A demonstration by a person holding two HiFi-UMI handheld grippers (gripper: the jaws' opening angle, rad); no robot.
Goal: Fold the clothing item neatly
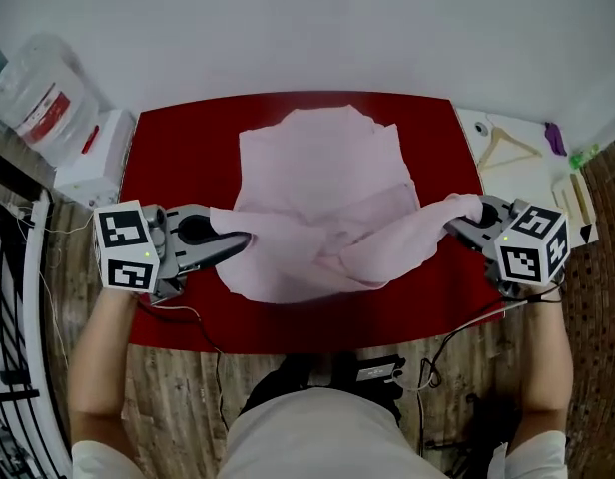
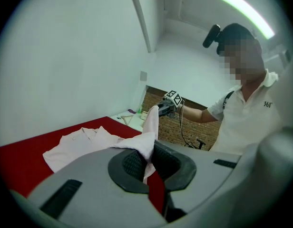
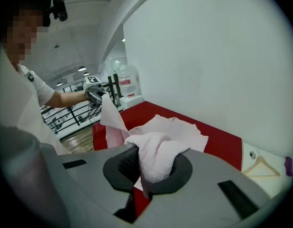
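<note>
We see the pink shirt (image 1: 322,163) spread on the red tabletop (image 1: 163,148), with its near part raised off the tabletop. The left gripper (image 1: 240,239) and right gripper (image 1: 457,225) each have their jaws clamped on bunched fabric, which hides the pads.

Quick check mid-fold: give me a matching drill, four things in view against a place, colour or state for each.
Things:
1 shirt
2 hanger
3 left gripper
4 mat

Descriptions:
A lies off the mat, to its right in the head view
B jaws shut on fabric
C pink, near edge lifted
D red, spread under the shirt

Pairs: 1-C, 2-A, 3-B, 4-D
</note>
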